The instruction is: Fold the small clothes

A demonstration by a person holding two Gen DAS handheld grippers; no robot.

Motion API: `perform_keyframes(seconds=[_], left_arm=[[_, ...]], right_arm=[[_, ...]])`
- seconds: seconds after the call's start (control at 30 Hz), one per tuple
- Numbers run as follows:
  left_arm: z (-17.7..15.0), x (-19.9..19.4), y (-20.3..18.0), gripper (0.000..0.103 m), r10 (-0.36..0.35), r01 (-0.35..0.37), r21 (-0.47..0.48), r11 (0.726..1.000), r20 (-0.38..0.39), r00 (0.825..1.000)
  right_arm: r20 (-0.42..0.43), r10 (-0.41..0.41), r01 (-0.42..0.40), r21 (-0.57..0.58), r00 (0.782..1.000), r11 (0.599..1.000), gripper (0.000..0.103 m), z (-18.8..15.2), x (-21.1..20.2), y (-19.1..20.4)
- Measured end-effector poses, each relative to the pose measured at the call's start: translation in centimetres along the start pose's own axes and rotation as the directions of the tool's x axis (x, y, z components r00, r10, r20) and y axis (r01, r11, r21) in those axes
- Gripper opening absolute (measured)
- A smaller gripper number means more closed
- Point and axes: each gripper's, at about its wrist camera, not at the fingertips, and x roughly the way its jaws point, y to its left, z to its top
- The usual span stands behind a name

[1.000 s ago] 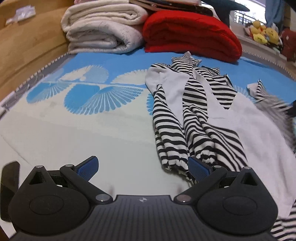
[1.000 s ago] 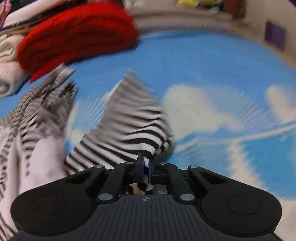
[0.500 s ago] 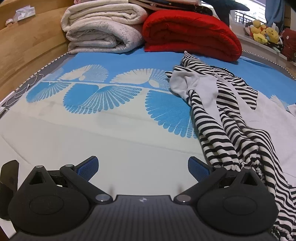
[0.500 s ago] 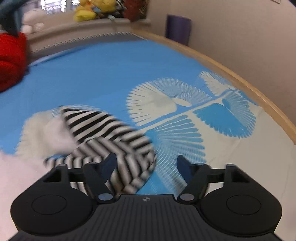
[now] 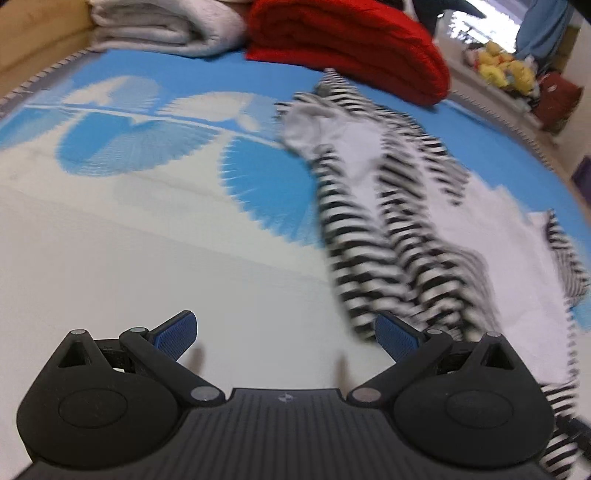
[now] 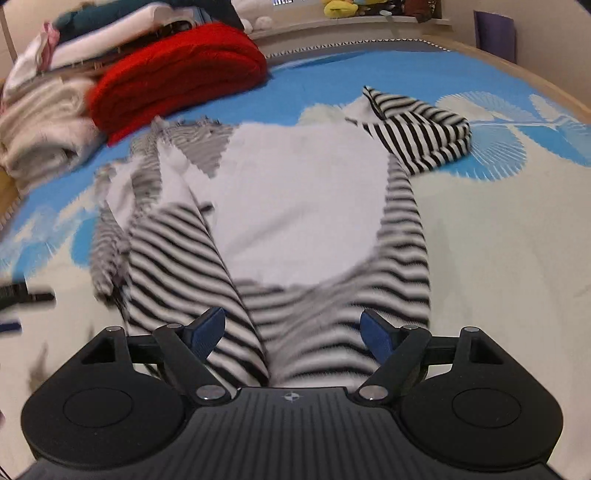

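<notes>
A small black-and-white striped garment [image 5: 369, 229] with a plain white panel lies spread on the bed sheet. In the left wrist view it runs down the right side. My left gripper [image 5: 286, 332] is open over bare sheet, its right fingertip [image 5: 395, 338] close to a striped cuff. In the right wrist view the garment [image 6: 303, 206] fills the middle, with one striped sleeve [image 6: 417, 129] laid out at the far right. My right gripper [image 6: 293, 334] hovers over the striped lower part. Its jaws are opening, the cloth lies below between them, and the pads are clear of it.
A folded red blanket [image 5: 351, 40] and folded white blankets [image 5: 166, 26] are stacked at the far end of the blue-and-white sheet [image 5: 147, 240]. Plush toys [image 5: 506, 70] sit on a ledge beyond. A wooden bed edge [image 6: 535, 77] curves along the right.
My right gripper let go of the striped sleeve, opened wide and swung back left over the garment's body. The garment now lies spread wider. My left gripper stayed open and tipped down slightly.
</notes>
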Motion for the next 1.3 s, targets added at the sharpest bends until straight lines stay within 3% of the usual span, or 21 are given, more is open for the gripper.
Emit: perform_keyframes(seconds=[0.07, 0.17, 0.3, 0.37, 0.43, 0.47, 0.53, 0.7, 0.83, 0.9, 1.03, 1.1, 1.17, 1.23, 1.27, 1.3], left_arm=[[1.1, 1.2, -1.8, 0.103, -0.076, 0.076, 0.028, 0.997, -0.007, 0.997], [2.5, 3.5, -4.2, 0.103, -0.136, 0.137, 0.037, 0.990, -0.042, 0.990], [3.7, 7.6, -6.0, 0.102, -0.131, 0.131, -0.010, 0.991, -0.144, 0.981], [3.6, 8.4, -6.4, 0.089, -0.132, 0.131, -0.021, 0.991, -0.170, 0.976], [3.2, 8.3, -7.1, 0.037, -0.089, 0.097, 0.032, 0.995, -0.189, 0.978], [3.0, 8.0, -7.5, 0.030, -0.046, 0.060, 0.069, 0.996, -0.185, 0.982], [2.6, 6.0, -7.9, 0.011, 0.024, -0.001, 0.134, 0.991, -0.170, 0.985], [1.0, -1.9, -4.2, 0.009, 0.019, -0.005, 0.150, 0.989, -0.090, 0.996], [-2.1, -8.5, 1.6, 0.008, 0.009, -0.005, 0.059, 0.998, -0.079, 0.997], [-4.3, -10.9, 4.2, 0.000, 0.023, -0.020, 0.024, 1.000, -0.092, 0.996], [-7.6, -11.6, 8.2, 0.000, 0.074, -0.078, -0.025, 0.997, -0.136, 0.988], [-8.0, -11.2, 9.3, 0.003, 0.041, -0.049, -0.064, 0.997, -0.116, 0.992], [-7.8, -10.7, 9.7, 0.019, -0.011, 0.000, -0.108, 0.994, -0.100, 0.995], [-7.4, -10.2, 9.1, 0.060, -0.053, 0.044, -0.101, 0.994, -0.087, 0.995], [-7.3, -9.9, 8.4, 0.069, -0.044, 0.038, -0.089, 0.995, -0.072, 0.996], [-7.1, -9.5, 7.7, 0.084, -0.040, 0.036, -0.078, 0.996, -0.055, 0.998]], right_arm=[[0.006, -0.018, 0.018, -0.022, 1.000, 1.000, 0.081, 0.4, 0.1, 0.3], [0.026, -0.049, 0.049, -0.011, 0.998, 0.999, 0.081, 0.7, 0.5, -0.5], [-0.005, -0.065, 0.065, 0.001, 0.998, 0.998, 0.081, 0.4, 0.5, -1.9], [-0.006, -0.058, 0.058, 0.001, 0.998, 0.998, 0.081, 0.3, 0.3, -2.3], [-0.001, -0.057, 0.057, -0.005, 0.998, 0.998, 0.081, 0.4, 0.0, -2.6], [0.003, -0.059, 0.059, -0.006, 0.998, 0.998, 0.081, 0.5, -0.2, -2.8], [0.011, -0.066, 0.066, 0.000, 0.998, 0.998, 0.081, 0.7, -0.5, -3.2], [0.030, -0.073, 0.073, -0.001, 0.997, 0.997, 0.081, 1.1, -1.4, -3.9], [0.053, -0.087, 0.087, 0.005, 0.995, 0.996, 0.081, 0.9, -2.4, -4.9], [0.052, -0.082, 0.081, 0.025, 0.995, 0.996, 0.081, 0.6, -2.8, -5.6], [0.022, -0.041, 0.040, 0.041, 0.999, 0.998, 0.081, -0.3, -3.3, -6.7], [0.001, -0.015, 0.015, 0.038, 1.000, 0.999, 0.081, -0.8, -3.2, -6.9], [-0.011, 0.013, -0.012, 0.051, 1.000, 0.999, 0.082, -1.2, -3.2, -7.0], [-0.014, 0.034, -0.033, 0.065, 0.999, 0.997, 0.083, -1.6, -3.2, -7.1], [-0.015, 0.035, -0.034, 0.068, 0.999, 0.997, 0.083, -1.7, -3.3, -7.1], [-0.014, 0.031, -0.030, 0.066, 0.999, 0.997, 0.084, -1.8, -3.4, -7.0]])
